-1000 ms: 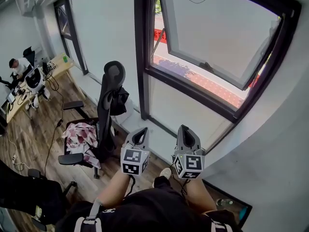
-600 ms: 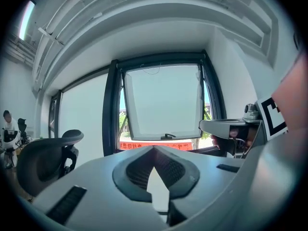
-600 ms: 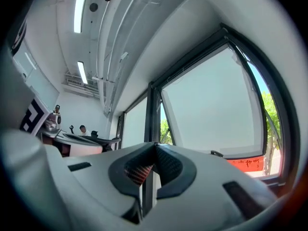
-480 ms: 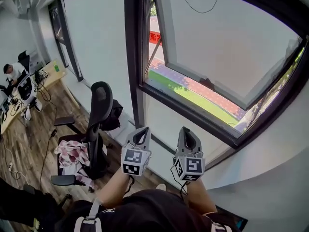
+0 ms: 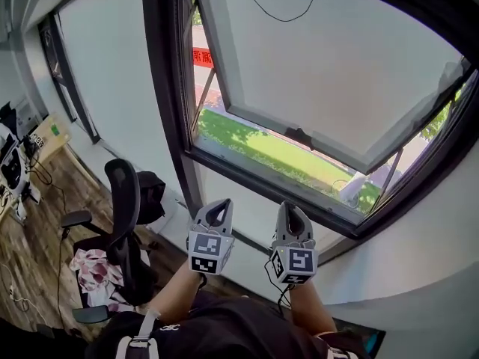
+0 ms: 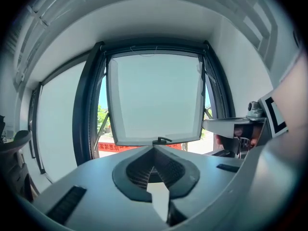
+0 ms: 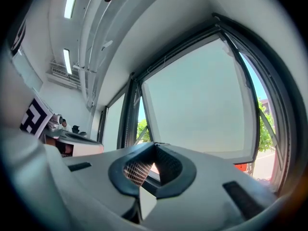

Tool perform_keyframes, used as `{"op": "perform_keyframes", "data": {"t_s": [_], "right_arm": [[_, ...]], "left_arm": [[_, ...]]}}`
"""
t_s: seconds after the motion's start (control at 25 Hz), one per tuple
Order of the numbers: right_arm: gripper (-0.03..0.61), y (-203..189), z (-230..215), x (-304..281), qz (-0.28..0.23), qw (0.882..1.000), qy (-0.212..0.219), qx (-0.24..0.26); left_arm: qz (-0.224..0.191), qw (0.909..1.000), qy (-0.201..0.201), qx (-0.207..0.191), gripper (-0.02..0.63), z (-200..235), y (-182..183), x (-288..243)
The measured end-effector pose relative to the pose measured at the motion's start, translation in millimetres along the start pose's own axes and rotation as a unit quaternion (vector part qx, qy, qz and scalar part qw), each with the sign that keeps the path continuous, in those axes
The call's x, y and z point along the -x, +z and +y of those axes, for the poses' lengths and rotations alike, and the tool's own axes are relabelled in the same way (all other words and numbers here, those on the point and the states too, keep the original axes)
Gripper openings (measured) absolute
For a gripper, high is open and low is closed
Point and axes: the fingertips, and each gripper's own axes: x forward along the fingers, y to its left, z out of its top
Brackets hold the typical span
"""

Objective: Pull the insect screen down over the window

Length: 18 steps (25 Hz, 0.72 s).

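A dark-framed window (image 5: pixel 174 111) fills the wall ahead, and its pale sash (image 5: pixel 329 66) is swung outward with a black handle (image 5: pixel 301 134) on the lower rail. A thin dark cord (image 5: pixel 278 10) loops down at the top; no screen mesh shows. My left gripper (image 5: pixel 218 208) and right gripper (image 5: pixel 292 212) are held side by side below the sill, both shut and empty. The left gripper view has the shut left gripper (image 6: pixel 154 149) pointing at the sash (image 6: pixel 154 100) and handle (image 6: pixel 161 140). The right gripper (image 7: pixel 154 146) faces the sash (image 7: pixel 197 105) from the left.
A black office chair (image 5: pixel 123 200) with a patterned cloth (image 5: pixel 93 266) on its seat stands to the left on the wood floor. A desk (image 5: pixel 43 134) with equipment is at far left. A white wall (image 5: pixel 430 260) runs along the right of the window.
The head view has swung toward the window, so the chair and desk slid left and the sash fills more of the view. Both grippers stay shut, side by side.
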Motion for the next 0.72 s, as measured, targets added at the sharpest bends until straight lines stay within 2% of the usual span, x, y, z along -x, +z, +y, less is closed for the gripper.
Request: {"op": "perform_keyframes", "data": {"t_s": [0.4,0.72], "right_arm": [[0.006,4.5,-38.5,-22.1,-0.009,0.993,-0.12,0.002],[0.006,4.0,-68.2,-17.0,-0.019,0.984,-0.176,-0.013]], "left_arm": [[-0.011,0.9935,-0.11,-0.023,0.012,6.1,25.6,-82.9],[-0.027,0.9868,-0.155,-0.041,0.012,-6.2,38.9,-116.3]]}}
